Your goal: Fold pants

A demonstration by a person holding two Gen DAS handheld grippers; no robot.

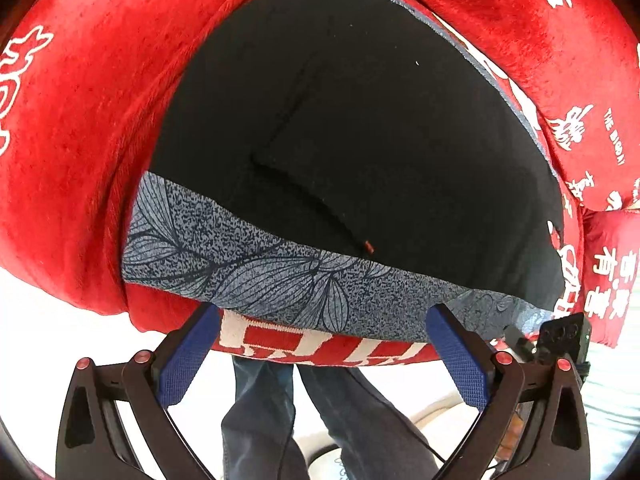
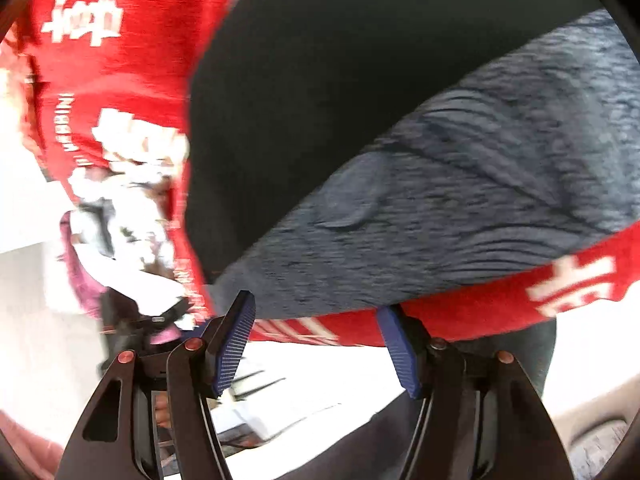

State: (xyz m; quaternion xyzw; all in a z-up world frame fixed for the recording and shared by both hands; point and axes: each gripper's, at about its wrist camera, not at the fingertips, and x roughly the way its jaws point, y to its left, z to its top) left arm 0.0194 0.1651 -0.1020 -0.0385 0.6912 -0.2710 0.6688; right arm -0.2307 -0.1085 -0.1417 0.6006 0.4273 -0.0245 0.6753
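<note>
Black pants (image 1: 360, 120) lie spread flat on a blue-grey leaf-print cloth (image 1: 240, 256); a pocket seam with a small red tag (image 1: 367, 246) shows near their front edge. My left gripper (image 1: 322, 316) hangs open and wide over the near edge of that cloth, nothing between its blue pads (image 1: 188, 356). The right wrist view is blurred: the pants (image 2: 300, 80) and the grey cloth (image 2: 480, 180) fill it. My right gripper (image 2: 316, 304) stands open at the front edge, narrower than the left, with nothing between its jaws.
A red plush blanket (image 1: 80, 120) with white characters covers the surface under the cloth and hangs over its front edge (image 2: 460, 316). A person's legs in dark jeans (image 1: 260, 420) stand right below. A black device (image 1: 560, 340) shows at the right.
</note>
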